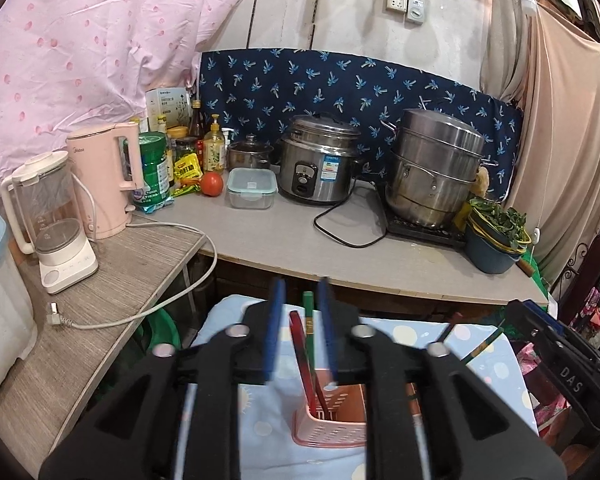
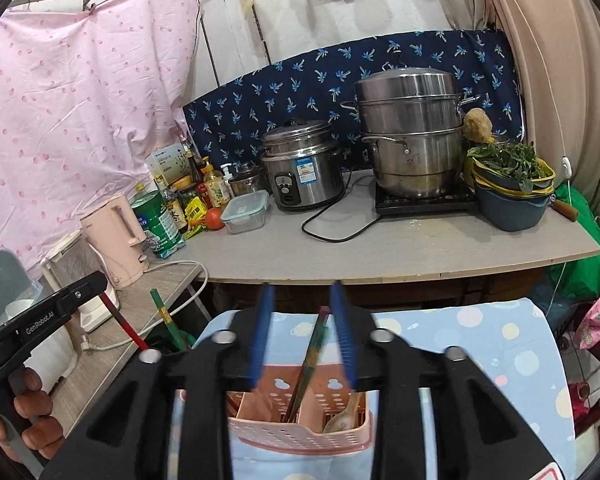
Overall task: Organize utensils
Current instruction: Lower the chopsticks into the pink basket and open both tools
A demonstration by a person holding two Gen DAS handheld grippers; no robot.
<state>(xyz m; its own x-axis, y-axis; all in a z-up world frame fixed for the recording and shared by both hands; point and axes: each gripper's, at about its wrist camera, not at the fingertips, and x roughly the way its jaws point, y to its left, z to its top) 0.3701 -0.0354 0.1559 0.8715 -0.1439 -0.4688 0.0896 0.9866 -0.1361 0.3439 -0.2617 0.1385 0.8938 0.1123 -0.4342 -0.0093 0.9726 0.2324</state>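
Chopsticks (image 2: 309,356) in basket (image 2: 300,434) — seemingly unpinched

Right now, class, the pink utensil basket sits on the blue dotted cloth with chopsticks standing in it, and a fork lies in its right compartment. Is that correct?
One detail is wrong. The right wrist view shows a spoon, not a fork, in the right compartment of the pink utensil basket. The rest holds: the basket sits on the blue dotted cloth with chopsticks standing in it.

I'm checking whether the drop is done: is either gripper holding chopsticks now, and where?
Neither. Both grippers' jaws stand apart from the chopsticks, which stand between them, lower ends already in the pink basket.
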